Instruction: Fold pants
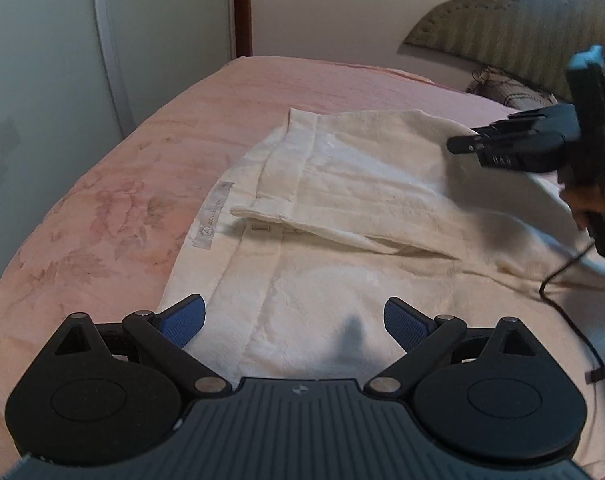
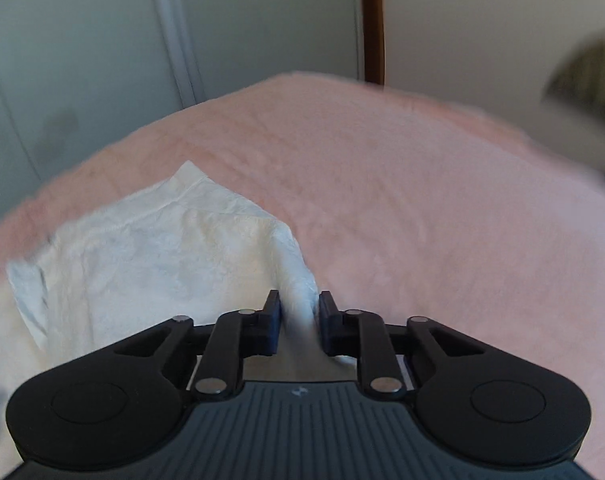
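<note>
- Your left gripper (image 1: 294, 320) has its fingers spread wide with nothing gripped; the cream pants (image 1: 342, 208) lie flat on the pink bedspread (image 1: 102, 184), waistband just ahead of the blue pads (image 1: 186, 318).
- Your right gripper (image 2: 300, 320) has its fingers nearly together, pinching a fold of the pants (image 2: 162, 248) between the pads, cloth trailing to their left.

1. Both grippers are matte black plastic. The left gripper (image 1: 294, 322) has blue textured pads (image 1: 184, 320) on its fingers.
2. Round silver pivot pins (image 1: 206, 385) sit on the linkage arms, above two big round housings and a ribbed grey centre plate (image 1: 298, 420).
3. The right gripper (image 2: 300, 322) is the same build; a thin black cable (image 1: 562, 276) trails from it at the left view's right edge.
</note>
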A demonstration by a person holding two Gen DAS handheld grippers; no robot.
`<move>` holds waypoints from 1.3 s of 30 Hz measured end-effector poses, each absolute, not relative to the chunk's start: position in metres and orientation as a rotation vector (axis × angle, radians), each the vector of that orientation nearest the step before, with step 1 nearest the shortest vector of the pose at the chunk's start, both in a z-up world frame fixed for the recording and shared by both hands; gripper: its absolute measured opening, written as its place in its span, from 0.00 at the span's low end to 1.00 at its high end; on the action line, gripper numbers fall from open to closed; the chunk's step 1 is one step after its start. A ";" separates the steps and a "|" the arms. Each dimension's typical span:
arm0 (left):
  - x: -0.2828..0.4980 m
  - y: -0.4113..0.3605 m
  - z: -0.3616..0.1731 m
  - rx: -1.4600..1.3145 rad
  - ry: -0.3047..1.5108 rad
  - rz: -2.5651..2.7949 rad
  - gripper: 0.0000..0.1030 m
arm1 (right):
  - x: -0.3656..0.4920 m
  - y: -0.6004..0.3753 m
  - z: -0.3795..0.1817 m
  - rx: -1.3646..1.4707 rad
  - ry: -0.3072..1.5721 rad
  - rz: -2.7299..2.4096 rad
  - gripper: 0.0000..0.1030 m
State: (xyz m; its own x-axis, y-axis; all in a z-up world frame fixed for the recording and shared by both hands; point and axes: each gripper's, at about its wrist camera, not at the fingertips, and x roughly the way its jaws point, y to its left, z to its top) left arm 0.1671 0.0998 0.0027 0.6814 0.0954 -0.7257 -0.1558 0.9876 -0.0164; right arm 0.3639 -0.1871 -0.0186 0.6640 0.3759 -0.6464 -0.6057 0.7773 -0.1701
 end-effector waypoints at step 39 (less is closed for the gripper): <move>0.106 0.217 -0.015 -0.829 0.709 0.103 0.06 | 0.107 -0.122 -0.010 -0.756 0.457 0.835 0.13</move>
State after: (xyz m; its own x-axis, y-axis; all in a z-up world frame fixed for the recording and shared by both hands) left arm 0.1057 0.2171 -0.0145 0.7682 -0.1822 -0.6138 -0.3492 0.6843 -0.6401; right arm 0.1072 -0.1225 -0.0103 0.6004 0.4914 -0.6309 -0.7962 0.4404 -0.4148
